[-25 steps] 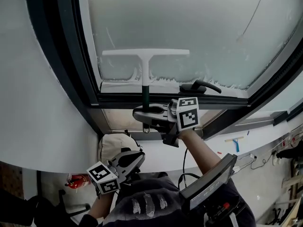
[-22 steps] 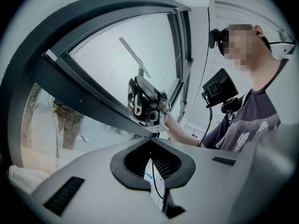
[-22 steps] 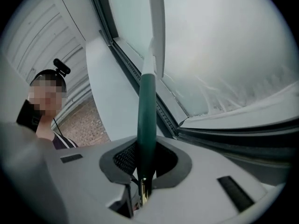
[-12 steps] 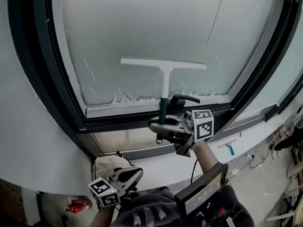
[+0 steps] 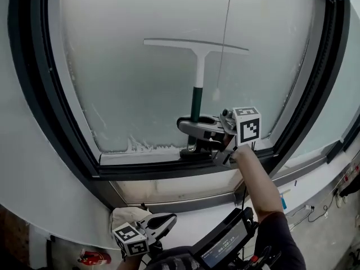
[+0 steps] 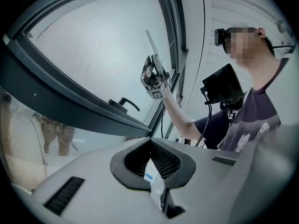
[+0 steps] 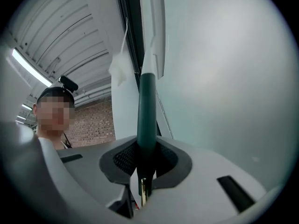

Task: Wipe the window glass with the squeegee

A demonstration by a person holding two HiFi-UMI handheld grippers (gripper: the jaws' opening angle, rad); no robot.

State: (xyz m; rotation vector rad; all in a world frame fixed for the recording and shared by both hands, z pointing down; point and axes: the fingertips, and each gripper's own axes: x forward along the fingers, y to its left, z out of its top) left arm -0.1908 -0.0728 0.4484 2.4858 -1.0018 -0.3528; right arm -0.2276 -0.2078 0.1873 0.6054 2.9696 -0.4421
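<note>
I am clamping the right gripper [image 5: 197, 122] on the dark green handle [image 5: 196, 103] of the white T-shaped squeegee [image 5: 198, 48], its blade lying against the upper frosted window glass [image 5: 129, 89], while my left gripper [image 5: 163, 221] is hanging below the dark window frame [image 5: 169, 171], jaws together, empty.

no legible words or numbers. right cube [image 5: 250, 129] on right tool [image 5: 194, 124], left cube [image 5: 128, 238] on left tool [image 5: 169, 219]: square codes only. chest screen [image 5: 225, 243] print too small.
</note>
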